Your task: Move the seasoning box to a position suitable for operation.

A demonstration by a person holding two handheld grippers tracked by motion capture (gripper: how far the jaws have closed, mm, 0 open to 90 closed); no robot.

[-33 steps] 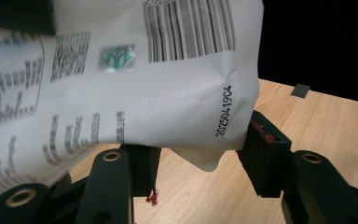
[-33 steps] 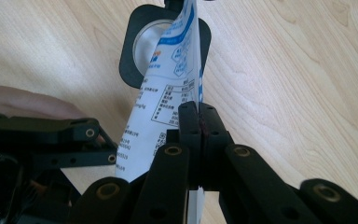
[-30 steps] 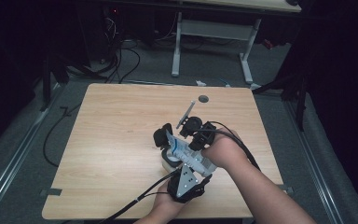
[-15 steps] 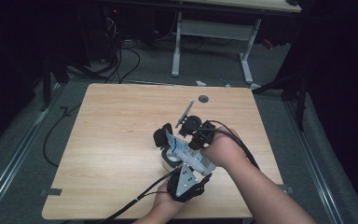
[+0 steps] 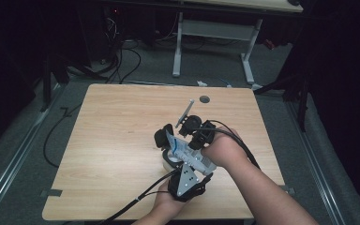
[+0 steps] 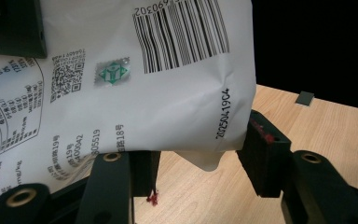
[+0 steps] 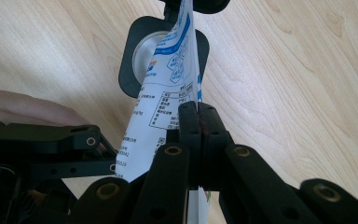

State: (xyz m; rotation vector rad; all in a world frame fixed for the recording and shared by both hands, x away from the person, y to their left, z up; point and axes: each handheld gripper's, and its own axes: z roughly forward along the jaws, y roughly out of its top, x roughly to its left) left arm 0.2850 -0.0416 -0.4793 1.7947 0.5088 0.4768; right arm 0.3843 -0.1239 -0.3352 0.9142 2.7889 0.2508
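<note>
Two grippers are meeting over the near middle of the table (image 5: 112,140), both busy with one white packet (image 5: 182,151).

Starting at the left: the left gripper (image 6: 200,161) is coming up from the near edge, held in the person's left hand (image 5: 166,206), with its grey plate (image 5: 186,179) facing up and its cable (image 5: 136,201) trailing back off the table. In the left gripper view its jaws are standing apart. The packet (image 6: 121,79) is hanging down between and above them, printed side toward the camera, with a barcode (image 6: 182,32), a small green mark (image 6: 113,72) and a row of digits running along its right edge. The packet's lower edge is sitting just behind the left jaw, while its right corner is close beside the right jaw's pad; I cannot tell whether either pad is touching it.

Moving right: the right gripper (image 7: 198,116) is reaching in from the right, held in the person's right hand (image 5: 222,150). In the right gripper view its jaws are pressed together on the packet's (image 7: 168,93) edge, pinching the thin sheet between the pads. The packet is running away from those jaws toward a round grey disc in a black surround (image 7: 142,46) just beyond it. The left gripper's black links (image 7: 42,140) are lying to the left of these jaws, close beside the packet.
</note>
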